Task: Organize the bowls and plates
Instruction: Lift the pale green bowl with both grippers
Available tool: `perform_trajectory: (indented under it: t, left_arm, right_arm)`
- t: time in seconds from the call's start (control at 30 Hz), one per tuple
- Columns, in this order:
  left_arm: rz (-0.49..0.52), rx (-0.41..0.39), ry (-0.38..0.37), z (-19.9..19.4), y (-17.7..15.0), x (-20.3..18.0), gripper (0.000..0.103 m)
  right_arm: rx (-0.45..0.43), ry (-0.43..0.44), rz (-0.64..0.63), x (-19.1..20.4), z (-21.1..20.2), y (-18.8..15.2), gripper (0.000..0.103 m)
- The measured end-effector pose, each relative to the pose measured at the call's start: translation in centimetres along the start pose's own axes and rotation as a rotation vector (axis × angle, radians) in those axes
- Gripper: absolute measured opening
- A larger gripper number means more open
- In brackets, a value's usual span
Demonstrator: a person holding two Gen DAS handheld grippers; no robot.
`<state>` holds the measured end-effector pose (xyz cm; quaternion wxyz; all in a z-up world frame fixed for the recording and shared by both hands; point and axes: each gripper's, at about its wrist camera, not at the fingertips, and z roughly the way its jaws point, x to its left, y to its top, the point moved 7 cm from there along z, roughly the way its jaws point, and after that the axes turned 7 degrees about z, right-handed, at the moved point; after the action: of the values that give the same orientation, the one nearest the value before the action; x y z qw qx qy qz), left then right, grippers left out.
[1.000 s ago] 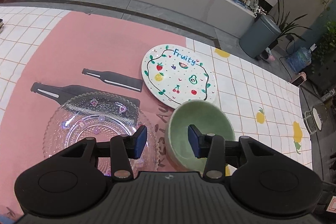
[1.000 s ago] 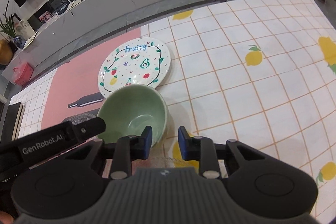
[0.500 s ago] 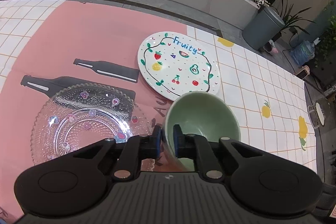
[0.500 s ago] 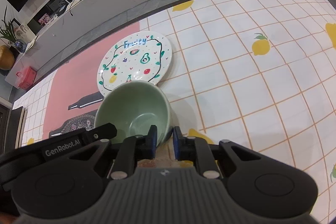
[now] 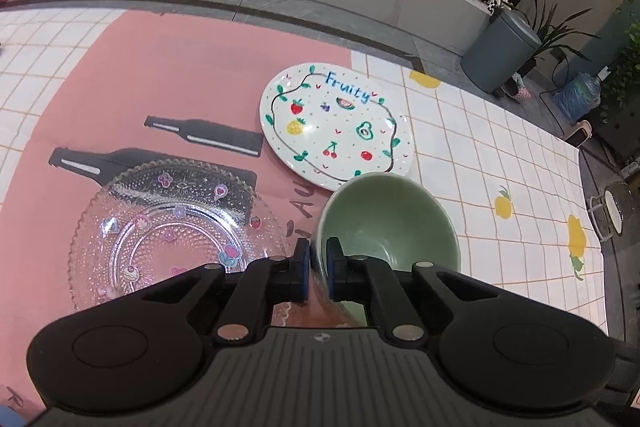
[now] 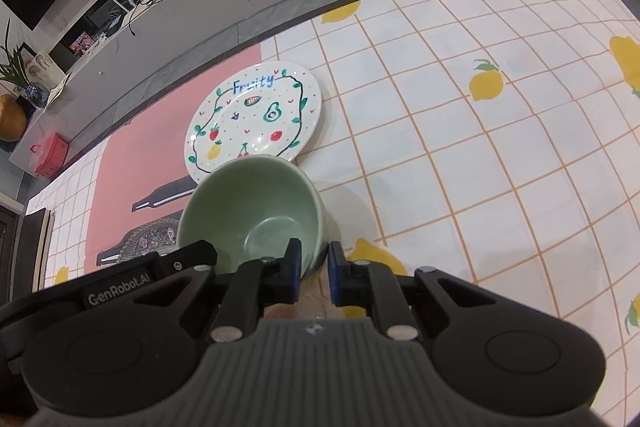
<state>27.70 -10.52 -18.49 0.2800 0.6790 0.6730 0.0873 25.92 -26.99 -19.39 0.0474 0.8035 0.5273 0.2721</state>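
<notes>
On tablecloth (image 5: pixel 168 75) — green bowl (image 5: pixel 394 223), mouth up, rim pinched by L tool (image 5: pixel 316 259) & R tool (image 6: pixel 311 259).

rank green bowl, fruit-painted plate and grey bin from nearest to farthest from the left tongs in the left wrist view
1. Green ceramic bowl: its rim is between the left tongs.
2. White round fruit-painted plate: just beyond the bowl.
3. Grey lidded bin: far right, on the floor.

Green bowl (image 5: pixel 388 219), fruit-patterned white plate (image 5: pixel 336 125)
</notes>
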Motion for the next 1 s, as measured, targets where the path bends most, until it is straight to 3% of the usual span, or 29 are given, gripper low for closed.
perform_trajectory:
  t: [0.3,1.0]
  left_arm:
    - [0.004,0.009,0.011,-2.7,-0.5,-0.3,0.008]
    - [-0.002,0.008,0.037,-11.7,-7.4,-0.4,0.007]
  right_arm:
    - [-0.008,0.015,-0.017,0.6,-3.0,-0.9,0.011]
    - [-0.009,0.031,-0.092,1.2,-11.7,-9.6,0.011]
